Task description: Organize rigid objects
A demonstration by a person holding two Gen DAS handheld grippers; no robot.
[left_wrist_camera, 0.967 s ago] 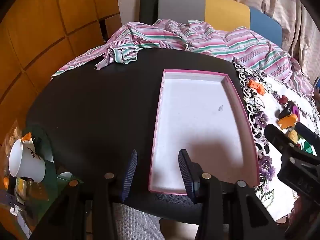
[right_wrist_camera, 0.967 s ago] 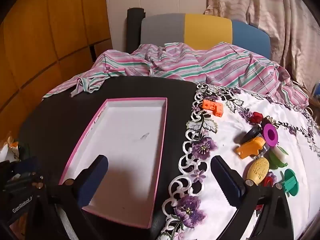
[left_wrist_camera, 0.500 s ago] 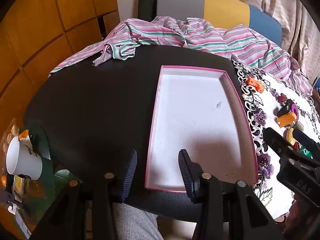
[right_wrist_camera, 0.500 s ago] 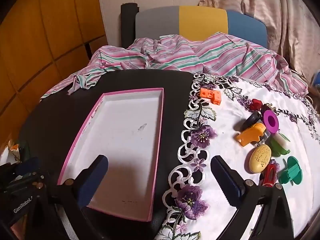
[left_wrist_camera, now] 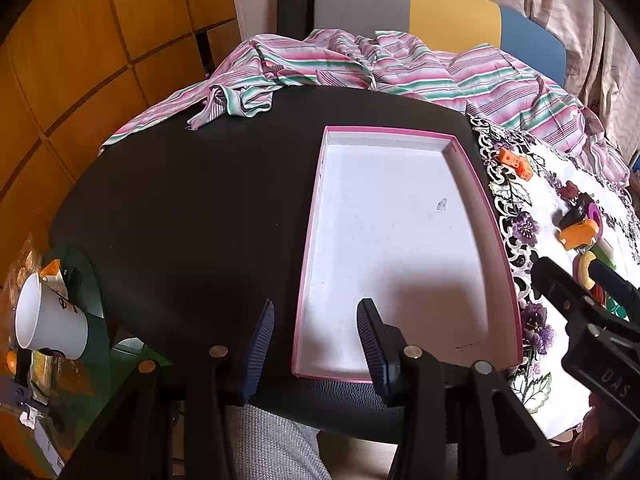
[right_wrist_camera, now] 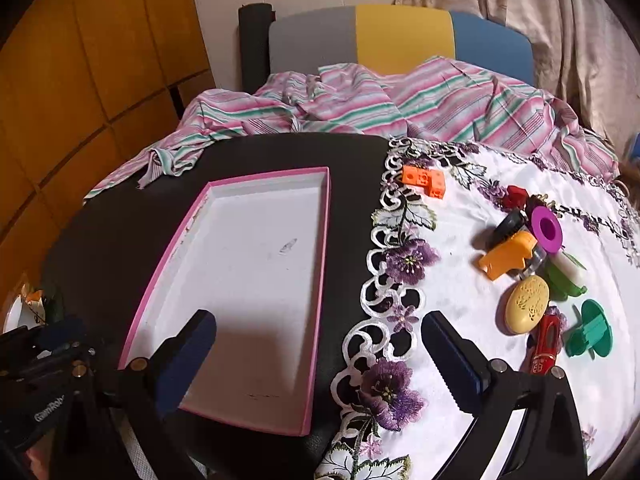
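Note:
A shallow pink-rimmed tray (left_wrist_camera: 496, 224) (right_wrist_camera: 325, 240) with a white floor lies empty on the black round table. Small toys lie on the white embroidered cloth to its right: an orange block (right_wrist_camera: 424, 179), a purple ring (right_wrist_camera: 546, 229), an orange piece (right_wrist_camera: 507, 255), a yellow oval (right_wrist_camera: 524, 305), a red car (right_wrist_camera: 545, 345), a green piece (right_wrist_camera: 592, 333). My left gripper (left_wrist_camera: 316, 344) is open and empty over the tray's near left corner. My right gripper (right_wrist_camera: 320, 360) is wide open and empty, over the tray's near right edge and the cloth's edge.
A striped pink and green cloth (right_wrist_camera: 360, 108) is heaped at the table's far side, before a grey, yellow and blue chair back (right_wrist_camera: 400, 40). A white cup (left_wrist_camera: 48, 316) stands on a lower green surface at the left. Wooden panels line the left wall.
Both grippers have drawn back and risen a little, so the tray and the toys sit lower and farther in view. Neither gripper's opening has changed. Nothing on the table moved.

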